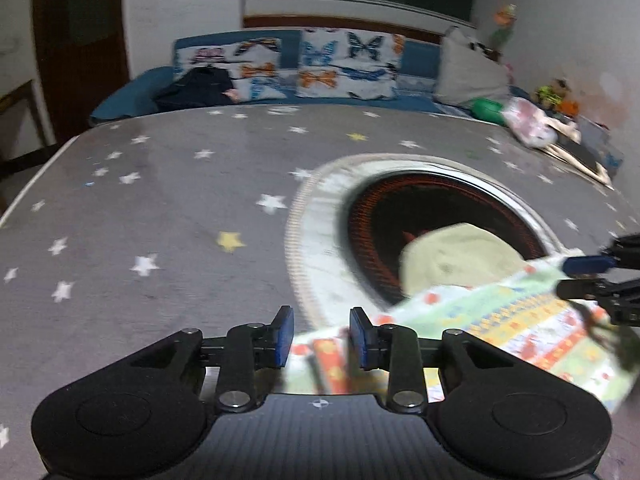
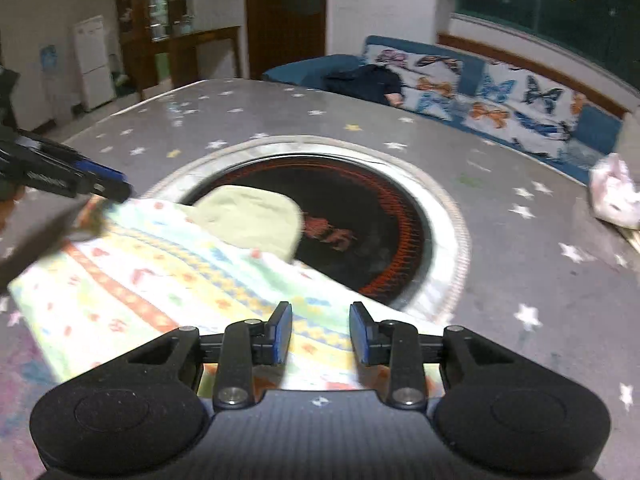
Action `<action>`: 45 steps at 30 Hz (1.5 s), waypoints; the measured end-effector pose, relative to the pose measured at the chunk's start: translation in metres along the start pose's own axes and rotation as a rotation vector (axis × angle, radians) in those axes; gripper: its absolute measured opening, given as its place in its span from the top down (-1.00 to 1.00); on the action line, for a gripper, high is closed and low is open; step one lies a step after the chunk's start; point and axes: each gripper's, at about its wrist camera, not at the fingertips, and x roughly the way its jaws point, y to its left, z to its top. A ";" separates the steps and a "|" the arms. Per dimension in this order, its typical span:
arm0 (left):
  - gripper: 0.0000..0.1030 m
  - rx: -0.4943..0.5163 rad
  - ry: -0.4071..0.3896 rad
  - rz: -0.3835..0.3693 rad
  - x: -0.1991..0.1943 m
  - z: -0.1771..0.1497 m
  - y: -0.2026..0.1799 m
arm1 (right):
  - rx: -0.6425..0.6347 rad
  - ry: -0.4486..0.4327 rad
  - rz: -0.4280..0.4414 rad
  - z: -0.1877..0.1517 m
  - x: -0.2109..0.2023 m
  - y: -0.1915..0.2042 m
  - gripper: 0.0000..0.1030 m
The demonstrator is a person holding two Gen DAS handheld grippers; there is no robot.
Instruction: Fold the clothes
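Both grippers, left (image 1: 322,338) and right (image 2: 320,334), stand apart, empty, over the patterned cloth (image 2: 168,280) lying lower left on the table (image 2: 500,248); next fold probably needs matched corner grips

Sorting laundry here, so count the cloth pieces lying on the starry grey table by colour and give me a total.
Multicoloured patterned cloth: 1
Plain pale green cloth: 1
Pink and white bundle at the table's edge: 1, too blurred to be sure it is cloth
Total: 3
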 end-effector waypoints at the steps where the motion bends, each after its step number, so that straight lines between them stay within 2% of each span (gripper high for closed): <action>1: 0.35 -0.008 -0.005 0.018 -0.001 0.000 0.003 | 0.006 -0.004 -0.014 -0.001 -0.001 -0.003 0.38; 3: 0.35 -0.019 -0.017 0.048 -0.006 -0.001 0.007 | 0.015 -0.014 -0.059 0.001 -0.003 -0.005 0.38; 5: 0.35 -0.028 -0.039 0.045 -0.015 -0.003 0.006 | 0.050 -0.029 -0.073 0.005 -0.007 -0.010 0.38; 7: 0.35 -0.020 -0.066 0.022 -0.027 -0.005 0.000 | 0.089 -0.053 -0.042 0.009 -0.012 -0.013 0.38; 10: 0.36 0.007 -0.088 -0.037 -0.037 -0.009 -0.018 | 0.077 -0.062 0.046 0.013 -0.014 0.001 0.39; 14: 0.36 0.021 -0.069 -0.122 -0.030 -0.012 -0.040 | 0.019 -0.054 0.135 0.020 -0.006 0.026 0.48; 19: 0.38 0.008 -0.022 -0.186 -0.006 -0.012 -0.060 | -0.002 -0.031 0.147 0.027 0.016 0.039 0.48; 24: 0.42 -0.020 0.007 -0.171 0.018 -0.007 -0.059 | 0.007 -0.003 0.128 0.027 0.035 0.038 0.49; 29: 0.41 -0.068 0.009 -0.175 0.024 -0.004 -0.048 | 0.004 -0.015 0.122 0.030 0.029 0.038 0.48; 33: 0.40 -0.061 0.004 -0.171 0.023 -0.006 -0.048 | -0.049 -0.025 0.152 0.028 0.017 0.052 0.48; 36: 0.40 -0.063 0.004 -0.165 0.023 -0.005 -0.049 | -0.100 -0.017 0.141 0.021 0.019 0.063 0.48; 40: 0.40 -0.054 -0.006 -0.155 0.014 -0.006 -0.049 | -0.072 -0.030 0.132 0.020 0.011 0.065 0.48; 45: 0.39 -0.011 -0.040 -0.171 -0.011 -0.015 -0.059 | -0.112 -0.043 0.154 0.015 -0.006 0.075 0.47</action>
